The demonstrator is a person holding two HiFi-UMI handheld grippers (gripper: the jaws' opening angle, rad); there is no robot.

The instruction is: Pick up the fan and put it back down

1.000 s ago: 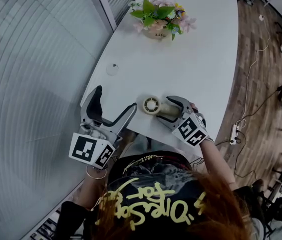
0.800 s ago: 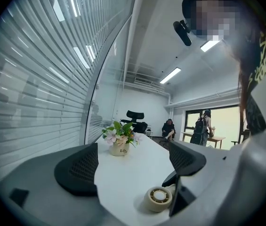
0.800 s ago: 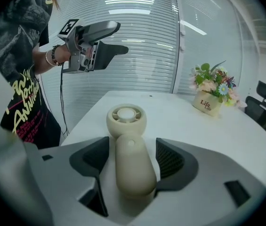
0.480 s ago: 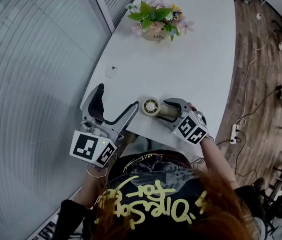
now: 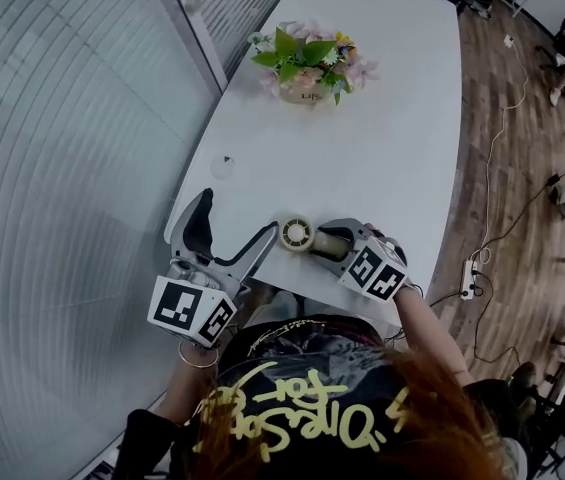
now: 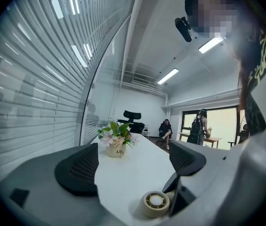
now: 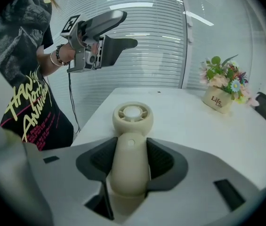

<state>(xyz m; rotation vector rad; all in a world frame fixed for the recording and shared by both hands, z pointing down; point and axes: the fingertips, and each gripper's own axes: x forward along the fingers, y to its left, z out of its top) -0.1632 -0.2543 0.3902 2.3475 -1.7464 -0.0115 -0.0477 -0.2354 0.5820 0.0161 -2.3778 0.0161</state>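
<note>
At the tabletop's (image 5: 392, 118) near edge, the right tool (image 7: 132, 160) clamps the fan (image 7: 133, 119) by its handle, head seemingly resting down. This fits a grip before lifting or one awaiting release. The left tool (image 6: 135, 163) gapes wide, empty.

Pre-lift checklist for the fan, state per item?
1. Right gripper shut on the fan handle: ok.
2. Handle centred between the jaws: ok.
3. Left gripper open, empty, apart from the fan: ok.
4. Flower pot well away from the lift path: ok.
5. Margin to the table edge: not ok, the fan lies close to the near edge.
6. Grip firm enough not to slip: cannot tell.
</note>
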